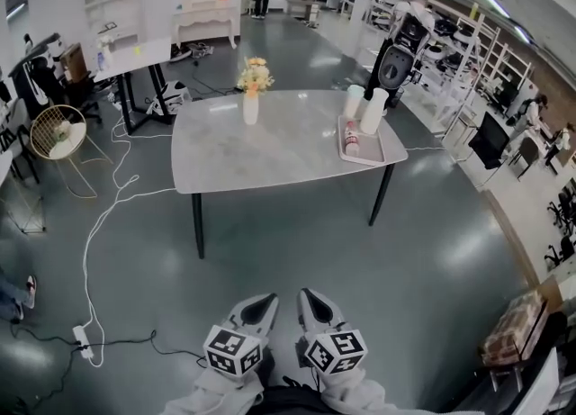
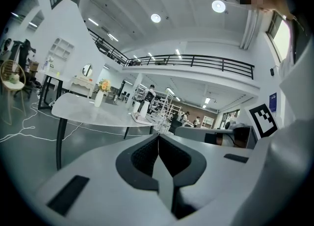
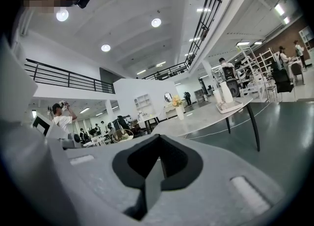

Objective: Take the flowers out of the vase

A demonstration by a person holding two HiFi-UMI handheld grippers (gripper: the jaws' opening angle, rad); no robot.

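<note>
Approach to the grey table (image 1: 288, 148), which stands well ahead of the person across open floor. Probable hazards: the white cable (image 1: 99, 224) looping over the floor at left could catch a foot. The slim white vase (image 1: 250, 109) stands alone near the table's far edge, well apart from the tray (image 1: 364, 161), and would likely tip if the stems were pulled sideways with nothing steadying it. The left gripper (image 1: 261, 307) and right gripper (image 1: 310, 301) both have their jaws pressed together on nothing, so they must part before any grasp. The flowers (image 1: 255, 75), a small yellow and cream bunch, stand upright in the vase.
</note>
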